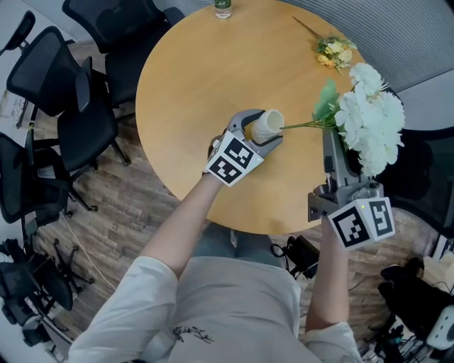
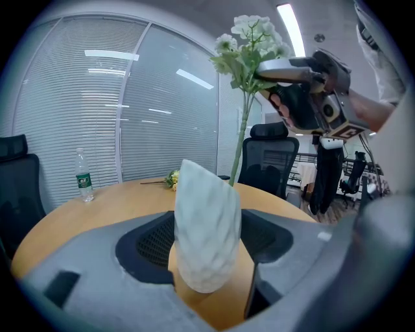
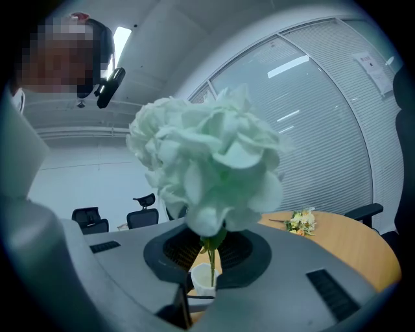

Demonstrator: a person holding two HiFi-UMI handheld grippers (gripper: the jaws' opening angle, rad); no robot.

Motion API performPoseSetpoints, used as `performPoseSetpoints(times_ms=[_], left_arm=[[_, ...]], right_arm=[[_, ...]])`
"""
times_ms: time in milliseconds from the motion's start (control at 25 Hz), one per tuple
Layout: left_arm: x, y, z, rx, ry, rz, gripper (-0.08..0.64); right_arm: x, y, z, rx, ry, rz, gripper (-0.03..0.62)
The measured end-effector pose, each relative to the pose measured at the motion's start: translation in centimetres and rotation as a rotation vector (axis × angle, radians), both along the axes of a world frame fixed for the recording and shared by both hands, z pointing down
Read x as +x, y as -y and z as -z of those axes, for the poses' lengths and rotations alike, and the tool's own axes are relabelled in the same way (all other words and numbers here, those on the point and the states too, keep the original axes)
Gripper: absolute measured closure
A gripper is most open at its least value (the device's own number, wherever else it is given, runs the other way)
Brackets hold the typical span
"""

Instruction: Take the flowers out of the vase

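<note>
A white textured vase (image 1: 267, 125) stands on the round wooden table (image 1: 191, 92), and my left gripper (image 1: 261, 131) is shut on its body. In the left gripper view the vase (image 2: 207, 227) fills the gap between the jaws. A bunch of white flowers (image 1: 369, 120) on a thin green stem (image 1: 301, 126) hangs over the table's right edge. My right gripper (image 1: 330, 138) is shut on the stem just under the bloom. The right gripper view shows the bloom (image 3: 207, 168) above the jaws. Its stem (image 3: 211, 256) runs down into the vase's mouth (image 3: 204, 279).
A small bunch of yellow flowers (image 1: 333, 51) lies on the table's far right. A water bottle (image 1: 223, 7) stands at the far edge. Black office chairs (image 1: 78, 106) crowd the floor to the left, and bags and cables lie at the lower right.
</note>
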State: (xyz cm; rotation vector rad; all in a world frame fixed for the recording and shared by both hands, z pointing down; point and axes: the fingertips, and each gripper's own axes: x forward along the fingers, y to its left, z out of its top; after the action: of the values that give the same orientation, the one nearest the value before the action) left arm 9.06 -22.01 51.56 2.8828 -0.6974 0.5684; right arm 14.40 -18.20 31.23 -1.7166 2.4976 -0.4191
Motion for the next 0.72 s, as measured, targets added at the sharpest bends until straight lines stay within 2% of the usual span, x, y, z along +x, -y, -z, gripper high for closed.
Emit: performPoseSetpoints(times_ms=[360,720], left_arm=[[-0.2,0.0,0.3,0.009,-0.006,0.0,0.242],[0.0,0.5,0.7,0.011,-0.014,-0.003,0.242]], right_arm=[[0.3,-0.6,0.0,0.002,-0.01,-0.003,0.546],[1.2,-0.8,-3.2,-0.057,-0.041,-0.021,0.546]])
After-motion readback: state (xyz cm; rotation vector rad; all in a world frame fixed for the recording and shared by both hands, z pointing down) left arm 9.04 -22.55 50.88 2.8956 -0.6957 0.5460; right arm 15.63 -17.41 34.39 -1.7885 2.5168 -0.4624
